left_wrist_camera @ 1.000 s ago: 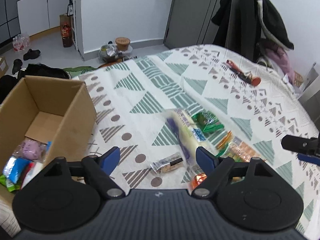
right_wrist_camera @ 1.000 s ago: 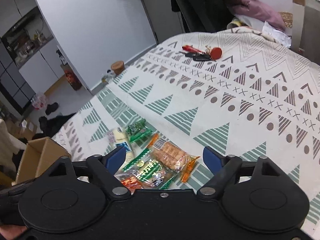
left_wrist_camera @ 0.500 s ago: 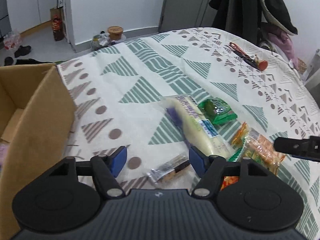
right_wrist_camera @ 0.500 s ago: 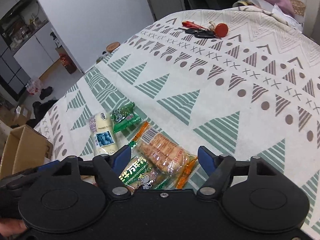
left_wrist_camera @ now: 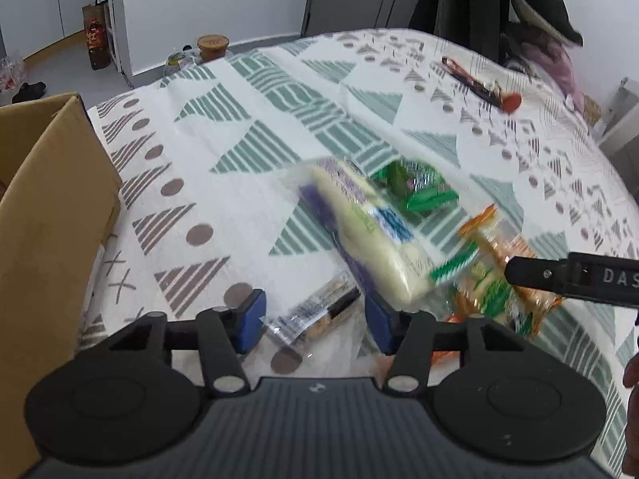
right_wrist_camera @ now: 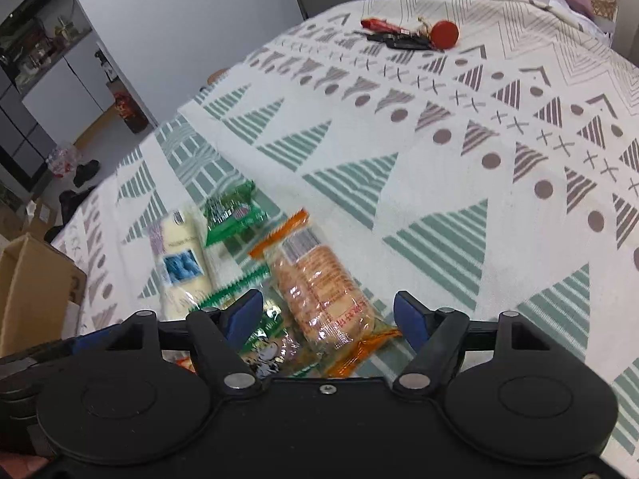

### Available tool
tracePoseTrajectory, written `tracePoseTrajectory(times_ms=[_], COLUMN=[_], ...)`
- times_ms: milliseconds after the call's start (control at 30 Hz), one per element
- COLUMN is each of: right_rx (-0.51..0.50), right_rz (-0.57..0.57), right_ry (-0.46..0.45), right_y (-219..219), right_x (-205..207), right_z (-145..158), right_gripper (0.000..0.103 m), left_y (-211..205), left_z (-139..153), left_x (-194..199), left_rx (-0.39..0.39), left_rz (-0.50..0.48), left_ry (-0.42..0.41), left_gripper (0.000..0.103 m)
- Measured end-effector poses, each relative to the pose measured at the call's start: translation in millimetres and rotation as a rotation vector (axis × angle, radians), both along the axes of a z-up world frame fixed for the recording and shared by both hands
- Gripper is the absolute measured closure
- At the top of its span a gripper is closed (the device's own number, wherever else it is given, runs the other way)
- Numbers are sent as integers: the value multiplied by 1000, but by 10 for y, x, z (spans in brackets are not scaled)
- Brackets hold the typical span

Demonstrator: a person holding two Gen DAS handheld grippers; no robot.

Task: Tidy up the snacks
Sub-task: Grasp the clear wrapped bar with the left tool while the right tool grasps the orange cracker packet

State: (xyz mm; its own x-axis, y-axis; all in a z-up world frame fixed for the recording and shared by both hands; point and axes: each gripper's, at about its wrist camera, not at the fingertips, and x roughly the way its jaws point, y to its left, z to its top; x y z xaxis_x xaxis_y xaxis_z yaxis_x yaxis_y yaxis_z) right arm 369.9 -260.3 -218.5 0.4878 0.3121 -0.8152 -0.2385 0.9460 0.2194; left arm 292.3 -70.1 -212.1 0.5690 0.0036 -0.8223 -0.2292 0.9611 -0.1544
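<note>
Room: pale walls, grey doors, white cabinets at the far left, dark clothes hanging beyond the worktop.
Surface: worktop under a patterned cloth (right_wrist_camera: 459, 167) of green and brown triangles, dots and crosses.
Cardboard box: (left_wrist_camera: 48, 207) standing at the left edge of the worktop; its contents cannot be seen.
Left gripper: (left_wrist_camera: 313, 315) low over the cloth near the front edge, jaws apart, closed on nothing; a small silver packet (left_wrist_camera: 315, 315) lies between them, contact unclear.
Right gripper: (right_wrist_camera: 329, 315) jaws wide, empty, either side of the orange cracker pack (right_wrist_camera: 323, 291).
Snack cluster: toward the front edge, packs touching or overlapping.
White bread pack: (left_wrist_camera: 359, 231) long, just beyond the left gripper.
Green packet: (right_wrist_camera: 231, 213) just behind the bread.
Green cartoon pack: (right_wrist_camera: 271, 343) partly under the cracker pack.
Keys: (right_wrist_camera: 407, 36) with a red tag, well apart near the far edge.
</note>
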Motion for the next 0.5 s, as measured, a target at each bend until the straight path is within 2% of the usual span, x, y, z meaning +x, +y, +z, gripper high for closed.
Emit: tracePoseTrajectory(times_ms=[100, 133, 167, 200, 233, 267, 500], right_rx=[-29, -40, -48, -51, -44, -35, -26], right_rz=[5, 9, 12, 13, 11, 7, -1], right_ry=[-10, -18, -23, -26, -26, -18, -5], right_y=[39, 56, 63, 61, 45, 22, -19], right_x=[-31, -44, -53, -58, -56, -48, -137], right_z=[-42, -40, -39, -37, -32, -23, 77], right_gripper=[32, 34, 41, 45, 58, 61, 68], left_y=[19, 25, 31, 38, 46, 52, 106], left_z=[-11, -12, -10, -4, 6, 24, 181], left_x=[-50, -57, -63, -67, -73, -85, -224], left_rx=[7, 12, 17, 17, 12, 5, -12], left_rz=[10, 15, 19, 20, 20, 21, 38], left_ry=[5, 10, 16, 21, 24, 26, 8], left_gripper=[64, 72, 77, 78, 79, 80, 83])
